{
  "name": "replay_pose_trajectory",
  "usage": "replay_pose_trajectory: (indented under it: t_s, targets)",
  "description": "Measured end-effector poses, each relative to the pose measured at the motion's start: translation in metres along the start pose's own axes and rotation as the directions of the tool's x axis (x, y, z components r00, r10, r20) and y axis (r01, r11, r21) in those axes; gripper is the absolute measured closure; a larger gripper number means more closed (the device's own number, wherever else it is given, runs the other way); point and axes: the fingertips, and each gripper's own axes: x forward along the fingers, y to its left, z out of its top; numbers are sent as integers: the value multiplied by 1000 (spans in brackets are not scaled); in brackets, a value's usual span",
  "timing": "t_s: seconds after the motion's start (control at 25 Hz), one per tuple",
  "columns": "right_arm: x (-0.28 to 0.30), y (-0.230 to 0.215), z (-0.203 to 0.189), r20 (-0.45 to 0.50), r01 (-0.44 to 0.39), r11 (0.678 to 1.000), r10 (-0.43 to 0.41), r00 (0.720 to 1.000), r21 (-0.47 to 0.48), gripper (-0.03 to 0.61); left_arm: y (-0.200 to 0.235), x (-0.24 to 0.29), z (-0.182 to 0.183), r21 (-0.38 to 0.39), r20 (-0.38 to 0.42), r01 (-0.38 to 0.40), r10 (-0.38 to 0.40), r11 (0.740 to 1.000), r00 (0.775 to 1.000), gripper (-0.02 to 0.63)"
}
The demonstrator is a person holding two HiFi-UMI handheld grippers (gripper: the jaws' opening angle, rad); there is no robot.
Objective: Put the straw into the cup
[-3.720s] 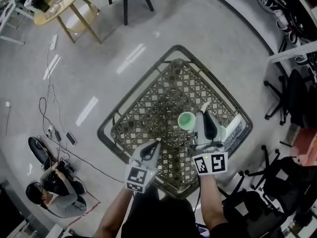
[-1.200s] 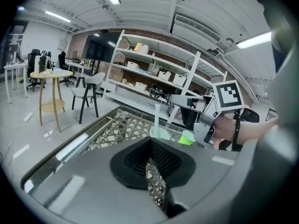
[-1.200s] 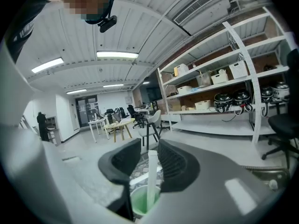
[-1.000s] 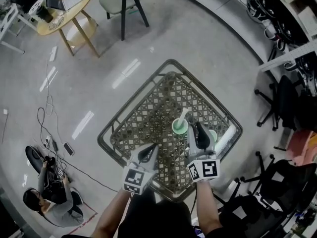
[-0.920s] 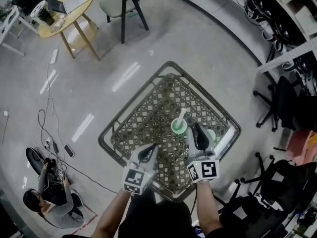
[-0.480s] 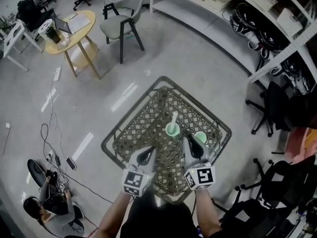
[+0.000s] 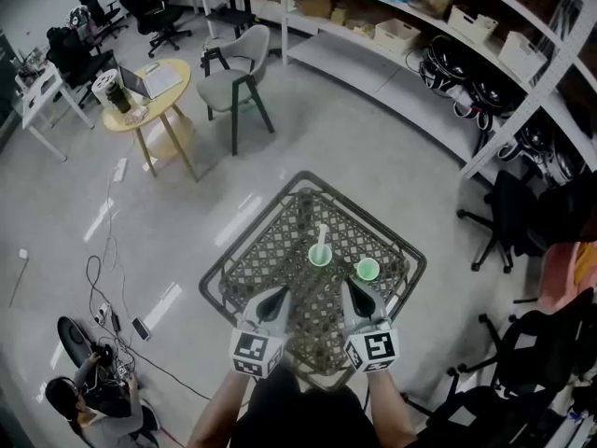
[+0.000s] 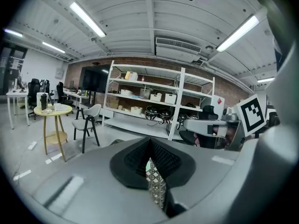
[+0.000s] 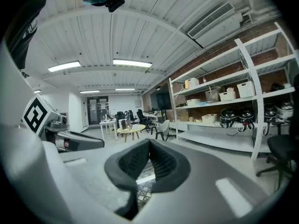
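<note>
A dark, diamond-shaped lattice table is seen at the frame's centre. Two small pale-green round cups are stood on it, one at centre and another just to its lower right. A white straw is lodged in the central cup, its long axis leaned toward the frame's top. Below the cups, the left tool and right tool are each closed with nothing gripped. The right one is judged slightly nearer the straw.

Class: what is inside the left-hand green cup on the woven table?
A white straw stands in the left-hand green cup, poking above its rim. The straw's lower end, down inside, cannot be made out.
</note>
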Motion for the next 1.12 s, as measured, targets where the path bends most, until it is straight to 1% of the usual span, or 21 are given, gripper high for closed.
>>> replay_pose_trajectory:
  t_s: [0.24, 0.48, 0.72, 0.84, 1.12]
  targets:
    - [-38, 8, -7, -11, -2, 1000, 2, 1000, 7, 575, -17, -21, 9, 8, 25, -11, 11, 1000, 1000, 607]
    - [-66, 9, -12, -23, 3, 1000, -3, 1000, 1, 575, -33, -34, 5, 19, 18, -14, 14, 1000, 1000, 607]
    - [-73, 8, -10, -15, 5, 1000, -5, 1000, -15, 575, -38, -41, 5, 20, 32, -18, 17, 1000, 999, 609]
    - [-76, 10, -9, -9, 1, 1000, -1, 1000, -19, 575, -36, -44, 7, 8, 44, -34, 34, 999, 998, 607]
    - [-79, 22, -16, -29, -42, 999, 42, 999, -14, 575, -34, -55, 3, -2, 37, -71, 71, 997, 997, 607]
